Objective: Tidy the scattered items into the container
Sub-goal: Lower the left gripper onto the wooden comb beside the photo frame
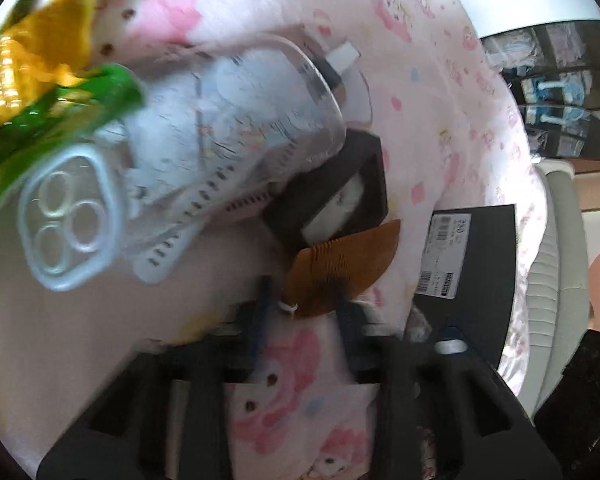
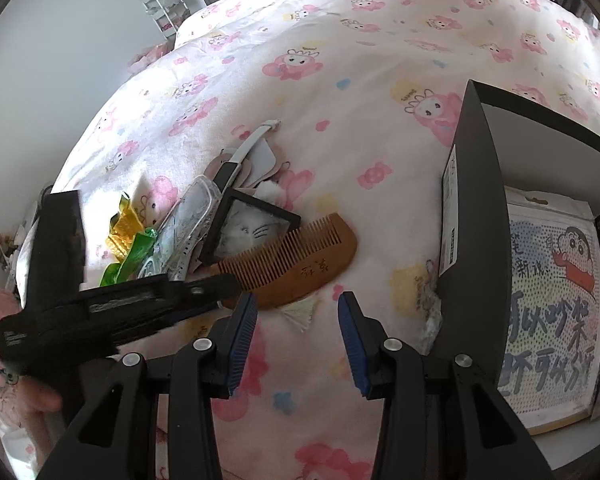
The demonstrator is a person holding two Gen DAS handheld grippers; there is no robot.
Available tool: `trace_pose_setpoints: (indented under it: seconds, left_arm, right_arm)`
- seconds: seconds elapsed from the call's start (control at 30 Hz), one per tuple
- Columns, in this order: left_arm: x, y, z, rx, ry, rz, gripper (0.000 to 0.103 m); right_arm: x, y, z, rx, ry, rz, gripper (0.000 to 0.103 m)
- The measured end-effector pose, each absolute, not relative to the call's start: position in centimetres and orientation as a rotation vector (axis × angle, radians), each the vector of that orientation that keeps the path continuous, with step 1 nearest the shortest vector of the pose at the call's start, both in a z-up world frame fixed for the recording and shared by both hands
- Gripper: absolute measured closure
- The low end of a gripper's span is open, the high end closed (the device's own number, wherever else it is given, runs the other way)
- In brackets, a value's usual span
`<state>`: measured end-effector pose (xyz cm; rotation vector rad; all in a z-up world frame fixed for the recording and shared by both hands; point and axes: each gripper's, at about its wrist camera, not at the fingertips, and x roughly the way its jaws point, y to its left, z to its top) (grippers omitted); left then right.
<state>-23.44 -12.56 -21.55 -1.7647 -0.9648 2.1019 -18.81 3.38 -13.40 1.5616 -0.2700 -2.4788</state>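
Left gripper [image 1: 302, 304] nearly closed at wooden comb [image 1: 342, 266] edge; right gripper [image 2: 298, 312] half-open, empty

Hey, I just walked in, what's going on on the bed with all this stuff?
A person is tidying loose items off a pink cartoon bedspread into a black container at the right, which already holds a cartoon-printed package. The left hand-held gripper is down at one end of a wooden comb; whether it grips the comb is unclear. The right hand-held gripper hovers open above the bedspread. A clear phone case, a small black frame and green and gold wrappers remain scattered.
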Motion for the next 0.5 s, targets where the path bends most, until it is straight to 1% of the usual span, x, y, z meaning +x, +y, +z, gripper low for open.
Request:
trace_pose_setpoints:
  seconds: [0.1,0.2,0.27,0.33,0.5]
  left_arm:
    - [-22.9,-12.6,-20.1,-1.726,-0.92,2.168,0.087]
    - [-21.4,-14.3,-18.3,-1.686,-0.922,2.217,0.09]
    - [-19.8,-15.9,-17.0,-1.689,-0.902,2.263,0.09]
    - [-18.8,-17.5,-16.7,-1.703,-0.921,2.28,0.09]
    - [-17.9,-20.6,-17.9,-1.747,-0.995,2.318,0.089]
  right_arm:
    - [-18.9,3.6,-13.3,1.561,-0.299,-2.473,0.065]
    - [-18.6,3.5,-13.1,1.556,-0.271,-2.468,0.065]
    - [-18.4,3.4,-13.0,1.56,-0.266,-2.469,0.065]
    - [-18.3,3.2,-12.9,1.555,-0.273,-2.455,0.065]
    - [-18.3,1.7,-13.7,1.547,-0.282,-2.447,0.065]
